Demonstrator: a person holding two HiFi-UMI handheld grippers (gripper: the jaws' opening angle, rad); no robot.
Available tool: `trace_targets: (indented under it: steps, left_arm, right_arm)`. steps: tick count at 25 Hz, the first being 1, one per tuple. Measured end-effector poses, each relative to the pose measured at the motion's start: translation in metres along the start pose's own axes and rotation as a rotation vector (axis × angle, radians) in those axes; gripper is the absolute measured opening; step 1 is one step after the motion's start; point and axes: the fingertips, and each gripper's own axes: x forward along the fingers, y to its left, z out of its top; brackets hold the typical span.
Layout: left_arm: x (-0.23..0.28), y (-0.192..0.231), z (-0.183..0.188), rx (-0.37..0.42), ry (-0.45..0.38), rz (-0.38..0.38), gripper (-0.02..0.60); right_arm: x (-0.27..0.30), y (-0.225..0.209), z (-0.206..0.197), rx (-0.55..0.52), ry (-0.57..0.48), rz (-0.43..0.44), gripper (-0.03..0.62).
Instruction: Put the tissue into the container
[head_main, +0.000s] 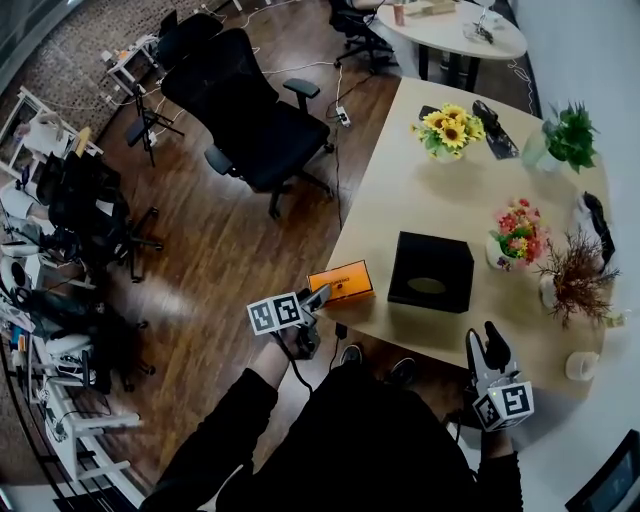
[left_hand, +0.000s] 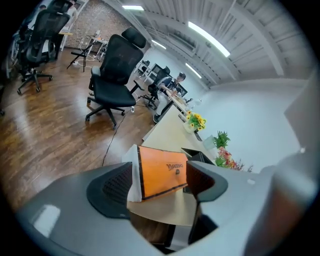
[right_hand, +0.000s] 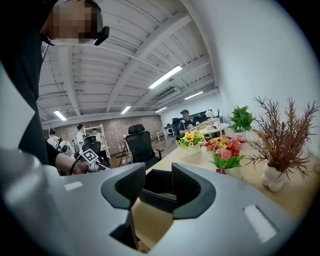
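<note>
An orange tissue pack (head_main: 340, 282) lies at the near left corner of the light wooden table (head_main: 410, 190); its white end shows in the left gripper view. My left gripper (head_main: 318, 297) reaches that corner, and the tissue pack (left_hand: 162, 167) sits between its open jaws, whose pads (left_hand: 114, 186) stand apart from it. The black square container (head_main: 431, 271) stands just right of the pack, top open. My right gripper (head_main: 491, 338) hovers at the table's near edge, open and empty (right_hand: 159, 181), pointing at the container (right_hand: 157, 185).
Along the table's right side stand a pink flower pot (head_main: 517, 232), a dried-twig vase (head_main: 572, 275), a white cup (head_main: 580, 365), sunflowers (head_main: 447, 128) and a green plant (head_main: 568, 135). A black office chair (head_main: 255, 115) stands on the wood floor to the left.
</note>
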Motion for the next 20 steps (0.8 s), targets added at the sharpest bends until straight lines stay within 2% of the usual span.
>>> trace_targets:
  steps: [6, 9, 13, 15, 20]
  left_arm:
    - [0.020, 0.011, -0.005, 0.027, 0.094, 0.017, 0.317]
    - [0.032, 0.015, -0.013, 0.049, 0.142, 0.024, 0.279]
    - [0.037, 0.008, -0.017, 0.149, 0.191, 0.015, 0.235]
    - [0.035, 0.007, -0.014, 0.175, 0.202, 0.005, 0.224]
    - [0.035, 0.006, -0.013, 0.151, 0.217, -0.037, 0.202]
  right_arm:
    - [0.017, -0.009, 0.001, 0.028, 0.009, -0.041, 0.149]
    - [0.027, -0.009, -0.001, 0.033, 0.025, -0.039, 0.141]
    - [0.039, -0.004, -0.003, 0.028, 0.056, -0.036, 0.126]
    - [0.050, 0.003, -0.004, 0.024, 0.069, -0.023, 0.118]
    - [0.074, 0.016, -0.001, 0.008, 0.080, 0.021, 0.112]
